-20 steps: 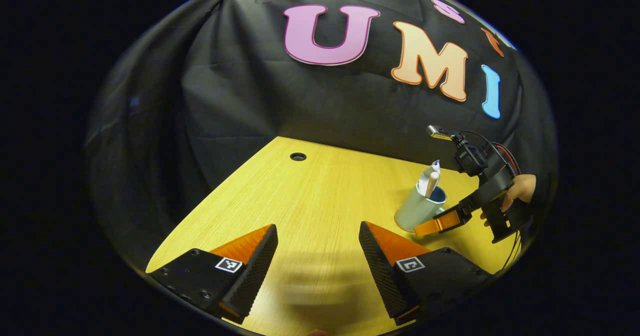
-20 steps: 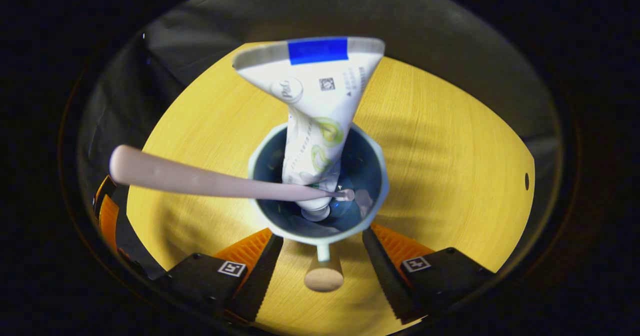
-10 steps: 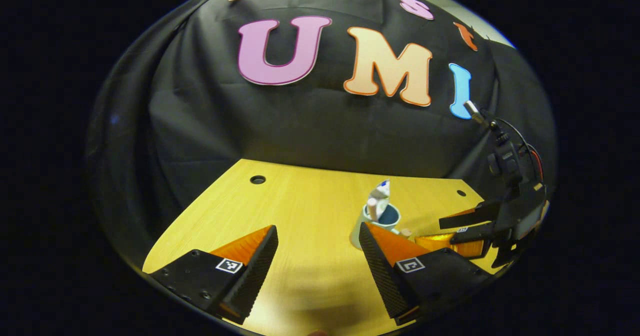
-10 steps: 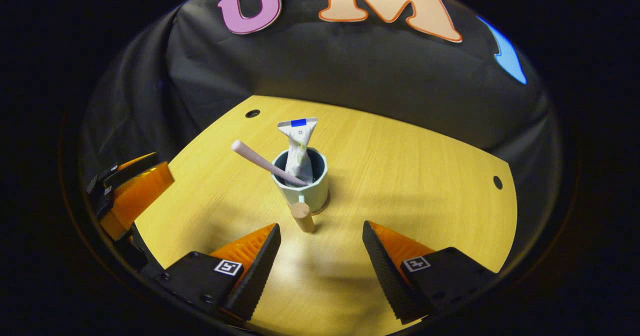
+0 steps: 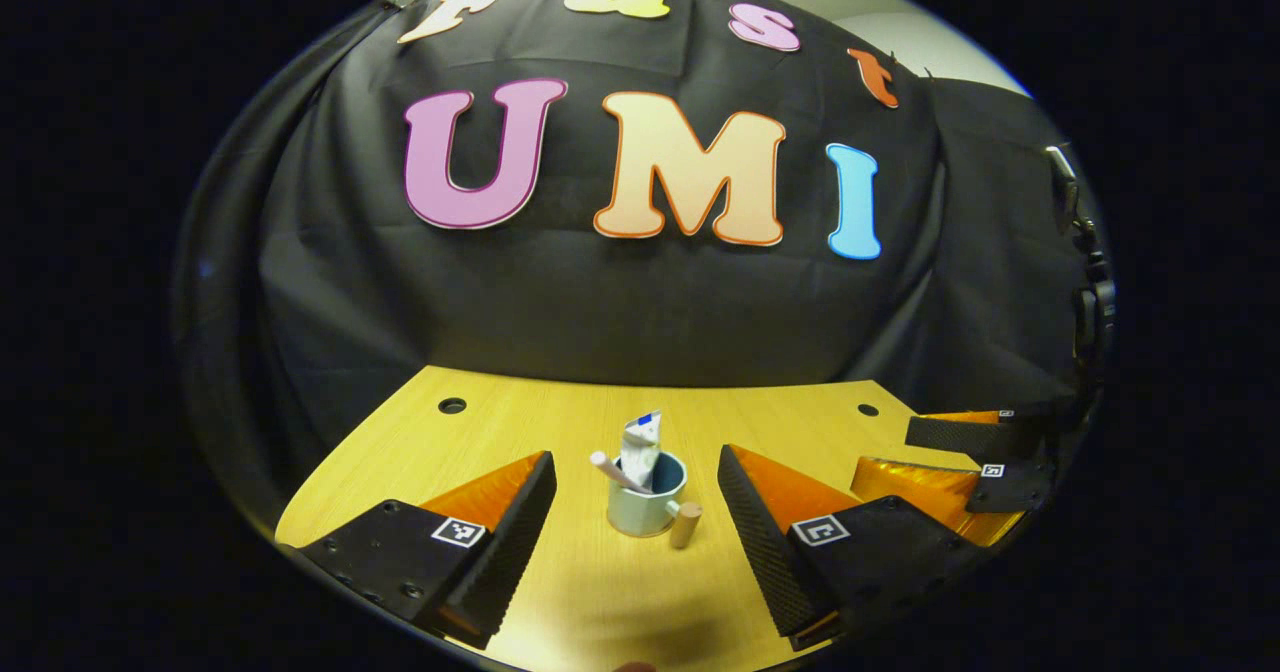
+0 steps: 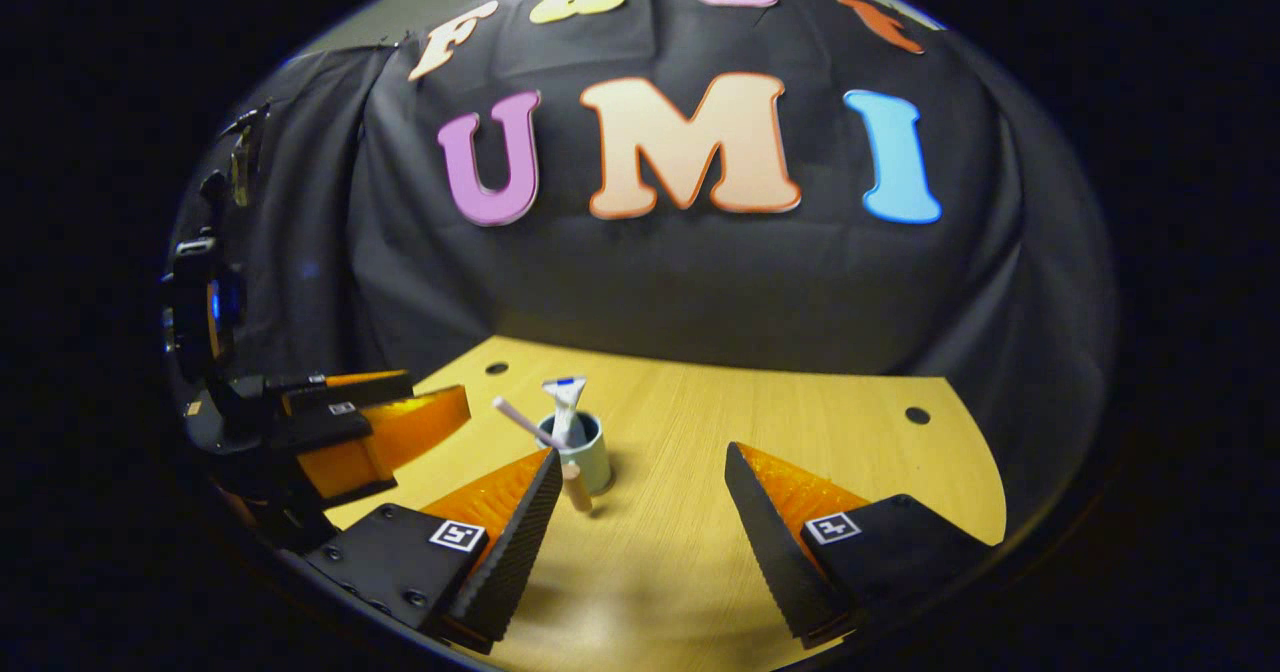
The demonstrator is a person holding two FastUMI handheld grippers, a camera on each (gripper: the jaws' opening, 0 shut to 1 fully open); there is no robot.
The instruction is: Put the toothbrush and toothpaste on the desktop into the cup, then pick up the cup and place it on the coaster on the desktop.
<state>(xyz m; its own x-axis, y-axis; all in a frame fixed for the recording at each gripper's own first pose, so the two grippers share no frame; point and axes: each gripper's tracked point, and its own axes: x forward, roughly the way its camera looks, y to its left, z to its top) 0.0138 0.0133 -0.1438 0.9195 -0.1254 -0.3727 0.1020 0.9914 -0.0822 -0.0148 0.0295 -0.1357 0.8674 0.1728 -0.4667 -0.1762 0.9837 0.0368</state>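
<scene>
Recording booth: cloth wall (image 5: 640, 302), wooden desk (image 6: 800, 432).

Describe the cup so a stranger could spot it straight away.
On the yellow wooden desk, before the black cloth wall, stands the lone pale cup with a dark inside. A toothpaste tube and a pink toothbrush stick up out of it, and a short wooden handle juts from its side.

Obstacle: pale green cup (image 5: 642, 505) with wooden handle (image 5: 685, 526), standing mid-desk, alone.
Above cup: white toothpaste tube (image 5: 639, 446) and pink toothbrush (image 5: 613, 470) stick up past the rim, toothbrush leaning left.
Free room: bare yellow wooden desk (image 6: 800, 422) all round the cup, widest to its right in the right gripper view.
Back limit: black cloth wall (image 5: 640, 312) behind the desk.
Flanks: left gripper (image 5: 637, 522) and right gripper (image 6: 640, 527), both spread wide, apart from the cup.
</scene>
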